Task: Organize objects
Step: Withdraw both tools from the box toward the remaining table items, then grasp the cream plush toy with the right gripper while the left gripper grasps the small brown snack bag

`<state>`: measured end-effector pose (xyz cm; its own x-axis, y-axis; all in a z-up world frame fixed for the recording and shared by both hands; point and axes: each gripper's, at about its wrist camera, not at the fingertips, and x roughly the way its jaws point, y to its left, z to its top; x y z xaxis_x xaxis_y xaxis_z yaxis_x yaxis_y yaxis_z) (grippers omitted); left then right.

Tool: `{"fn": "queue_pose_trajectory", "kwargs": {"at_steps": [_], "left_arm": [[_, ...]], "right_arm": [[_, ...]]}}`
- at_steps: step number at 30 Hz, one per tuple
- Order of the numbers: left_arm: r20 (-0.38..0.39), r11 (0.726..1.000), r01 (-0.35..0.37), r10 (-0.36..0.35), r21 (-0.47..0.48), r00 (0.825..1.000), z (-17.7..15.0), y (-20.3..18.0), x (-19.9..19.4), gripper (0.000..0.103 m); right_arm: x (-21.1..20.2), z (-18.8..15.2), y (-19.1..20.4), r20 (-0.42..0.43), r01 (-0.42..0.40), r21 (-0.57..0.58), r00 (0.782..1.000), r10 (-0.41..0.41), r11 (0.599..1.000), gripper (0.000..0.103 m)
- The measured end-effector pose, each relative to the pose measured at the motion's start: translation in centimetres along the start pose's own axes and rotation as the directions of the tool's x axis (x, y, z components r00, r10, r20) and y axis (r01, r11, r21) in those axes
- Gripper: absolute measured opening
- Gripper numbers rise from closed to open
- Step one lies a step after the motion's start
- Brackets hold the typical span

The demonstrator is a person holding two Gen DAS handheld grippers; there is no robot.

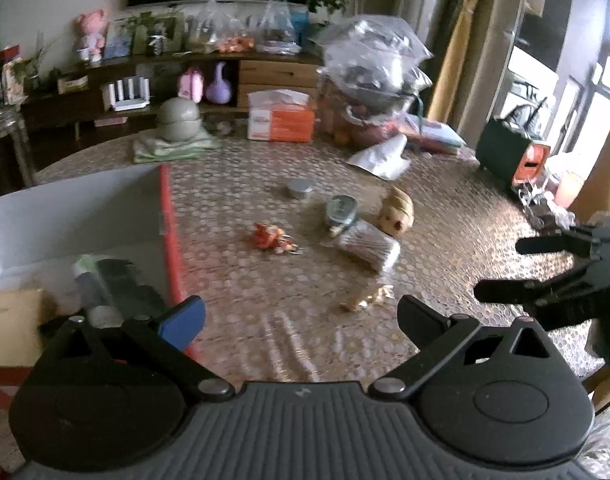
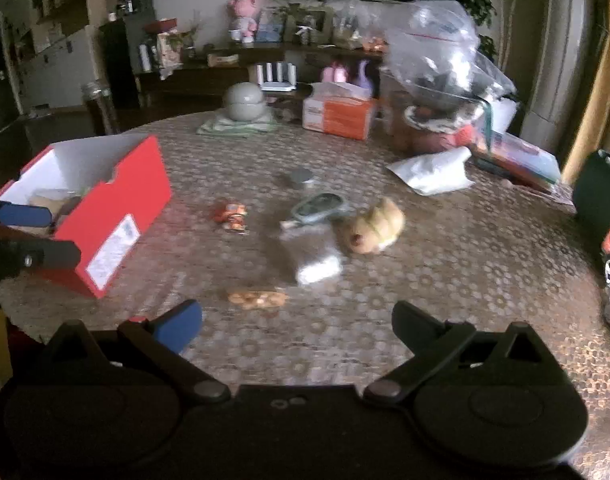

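— Nearest? Both grippers, left gripper and right gripper, spread wide, gripping nothing, hovering over the table.
— Red box?
— Left side, open-topped; holds cardboard, perhaps a bottle, too blurred. Orange toy, doll head lying loose mid-table.

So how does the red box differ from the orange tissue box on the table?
The red box is open-topped with things inside, while the orange tissue box is closed apart from tissue poking out of its top. The red box sits near the table's left edge; the tissue box stands at the far side, beside the plastic bags. Both rest on the patterned tablecloth.
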<state>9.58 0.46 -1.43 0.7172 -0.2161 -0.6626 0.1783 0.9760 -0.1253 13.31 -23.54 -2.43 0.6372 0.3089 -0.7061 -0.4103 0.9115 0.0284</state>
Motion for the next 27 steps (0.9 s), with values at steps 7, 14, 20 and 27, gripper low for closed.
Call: {"fn": "queue_pose_trajectory", "kwargs": {"at_steps": [7, 14, 20, 27], "left_arm": [[-0.019, 0.997, 0.000, 0.001, 0.074, 1.000, -0.1, -3.3, 4.1, 0.103], [-0.077, 0.997, 0.006, 0.000, 0.078, 0.997, -0.1, -4.3, 8.8, 0.103], [-0.093, 0.995, 0.043, -0.035, 0.088, 0.995, 0.0, -4.8, 11.4, 0.103], [-0.118, 0.989, 0.061, -0.045, 0.135, 0.992, -0.1, -5.7, 13.7, 0.103]], "right_arm": [[2.1, 1.3, -3.9, -0.025, 0.058, 0.030, 0.998, -0.057, 0.998, 0.102], [6.1, 3.4, -7.3, -0.061, 0.097, 0.107, 0.994, -0.091, 0.989, 0.102], [10.3, 5.3, -8.6, -0.101, 0.124, 0.177, 0.989, -0.107, 0.976, 0.101], [14.3, 6.8, -8.9, -0.144, 0.132, 0.241, 0.985, -0.099, 0.961, 0.100]]}}
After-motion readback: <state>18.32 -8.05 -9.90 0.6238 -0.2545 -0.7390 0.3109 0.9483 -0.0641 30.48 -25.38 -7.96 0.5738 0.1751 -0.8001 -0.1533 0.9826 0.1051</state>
